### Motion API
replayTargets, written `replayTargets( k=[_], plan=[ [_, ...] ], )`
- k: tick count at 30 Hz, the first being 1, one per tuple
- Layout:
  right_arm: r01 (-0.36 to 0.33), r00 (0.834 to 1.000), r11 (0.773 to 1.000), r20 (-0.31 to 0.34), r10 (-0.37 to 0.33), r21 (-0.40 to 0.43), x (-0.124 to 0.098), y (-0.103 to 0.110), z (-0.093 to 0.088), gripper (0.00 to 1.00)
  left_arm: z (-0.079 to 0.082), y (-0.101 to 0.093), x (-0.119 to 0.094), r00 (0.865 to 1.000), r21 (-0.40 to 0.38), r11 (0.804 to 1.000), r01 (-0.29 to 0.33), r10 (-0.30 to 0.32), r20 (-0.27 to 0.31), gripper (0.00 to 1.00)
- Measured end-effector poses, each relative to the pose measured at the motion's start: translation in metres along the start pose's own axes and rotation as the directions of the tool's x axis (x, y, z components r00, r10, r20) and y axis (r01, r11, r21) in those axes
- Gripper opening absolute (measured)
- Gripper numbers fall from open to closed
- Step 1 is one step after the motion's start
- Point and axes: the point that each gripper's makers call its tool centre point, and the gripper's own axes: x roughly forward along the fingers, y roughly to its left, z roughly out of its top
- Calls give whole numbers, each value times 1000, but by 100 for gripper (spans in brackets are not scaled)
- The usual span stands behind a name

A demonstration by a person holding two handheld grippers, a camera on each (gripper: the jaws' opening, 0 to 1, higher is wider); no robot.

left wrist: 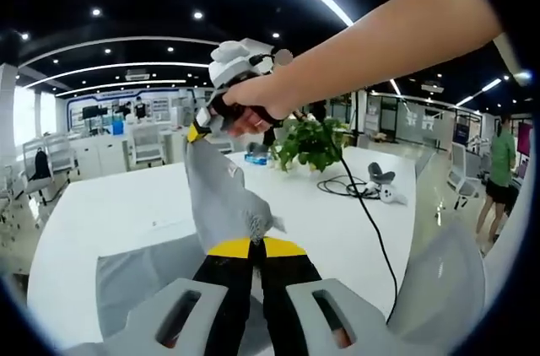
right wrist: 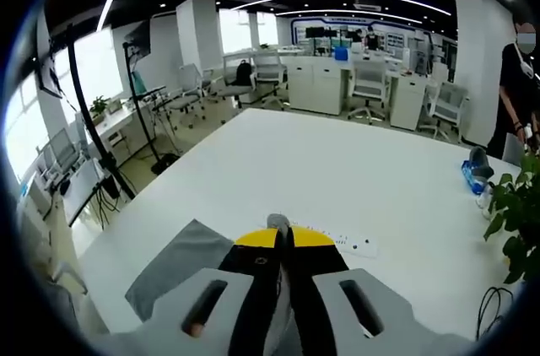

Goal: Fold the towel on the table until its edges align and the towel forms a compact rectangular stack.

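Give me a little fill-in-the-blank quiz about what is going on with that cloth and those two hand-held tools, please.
1. The towel being lifted is ____ in colour.
2. Both the left tool and the right tool are shut on the ____.
3. The table under the towel is ____ in colour.
4. Beside the black cable on the table stands a green ____.

Missing words: grey; towel; white; plant
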Motion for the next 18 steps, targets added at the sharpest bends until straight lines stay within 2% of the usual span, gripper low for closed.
replayTargets(
  k=[5, 12, 18],
  plan=[
    [-18, 1000, 1000, -11, 18, -19, 17, 18, 4, 1, -9, 16, -13, 999, -16, 999, -33, 33, -1, 2],
    [-46, 998, 996, -39, 43, -77, 38, 55, -5, 1, -31, 40, -29, 996, -41, 995, -87, 86, -27, 2],
    [-74, 997, 995, -42, 71, -70, 60, 82, -9, 1, -49, 60, -43, 990, -73, 987, -140, 138, -36, 2]
  ],
)
